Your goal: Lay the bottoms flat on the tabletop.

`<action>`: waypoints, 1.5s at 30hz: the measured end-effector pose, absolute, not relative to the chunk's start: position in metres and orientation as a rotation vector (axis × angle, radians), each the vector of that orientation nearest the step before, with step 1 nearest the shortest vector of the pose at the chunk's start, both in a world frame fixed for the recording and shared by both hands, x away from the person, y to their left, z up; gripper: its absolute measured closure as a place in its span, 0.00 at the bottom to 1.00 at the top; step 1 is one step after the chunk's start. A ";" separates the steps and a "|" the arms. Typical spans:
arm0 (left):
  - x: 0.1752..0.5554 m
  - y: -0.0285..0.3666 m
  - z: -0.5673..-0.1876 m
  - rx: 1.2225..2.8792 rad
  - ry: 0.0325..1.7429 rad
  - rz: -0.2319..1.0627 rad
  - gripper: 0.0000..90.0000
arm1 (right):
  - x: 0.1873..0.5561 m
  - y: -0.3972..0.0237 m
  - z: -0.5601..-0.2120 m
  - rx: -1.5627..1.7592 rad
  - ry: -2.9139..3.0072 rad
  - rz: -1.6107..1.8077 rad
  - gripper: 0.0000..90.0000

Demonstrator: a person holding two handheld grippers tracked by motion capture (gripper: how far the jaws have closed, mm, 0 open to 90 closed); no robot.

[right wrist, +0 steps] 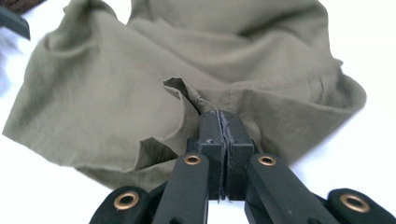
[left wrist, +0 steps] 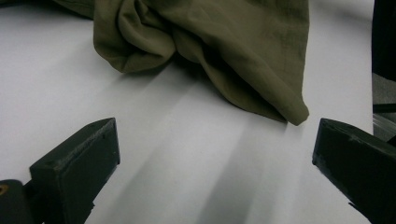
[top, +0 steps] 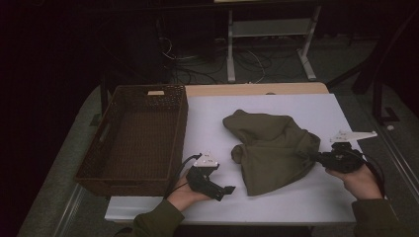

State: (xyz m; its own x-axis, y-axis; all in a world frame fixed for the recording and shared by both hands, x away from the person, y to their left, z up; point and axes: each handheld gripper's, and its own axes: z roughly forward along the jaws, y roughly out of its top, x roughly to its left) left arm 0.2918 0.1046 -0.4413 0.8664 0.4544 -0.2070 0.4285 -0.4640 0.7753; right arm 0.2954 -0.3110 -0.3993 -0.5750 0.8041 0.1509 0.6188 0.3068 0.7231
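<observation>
Crumpled, olive cloth (top: 271,148), long axis toward the wicker basket's (top: 133,140) far corner.

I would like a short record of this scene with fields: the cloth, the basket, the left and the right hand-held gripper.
cloth: olive, crumpled on the white table, right of the basket
basket: brown wicker, at the table's left, nothing in it
left hand-held gripper: open, beside the cloth, apart from it
right hand-held gripper: shut on the cloth's edge
</observation>
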 end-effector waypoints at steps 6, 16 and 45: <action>0.292 0.106 -0.441 2.116 0.644 0.036 0.00 | 0.275 -0.328 -0.413 1.365 2.352 1.055 0.98; 0.292 0.104 -0.442 2.124 0.641 0.040 0.00 | 0.265 -0.337 -0.433 1.417 2.402 0.958 0.90; 0.292 0.107 -0.443 2.121 0.656 0.045 0.00 | 0.330 -0.324 -0.372 1.302 2.150 1.171 0.45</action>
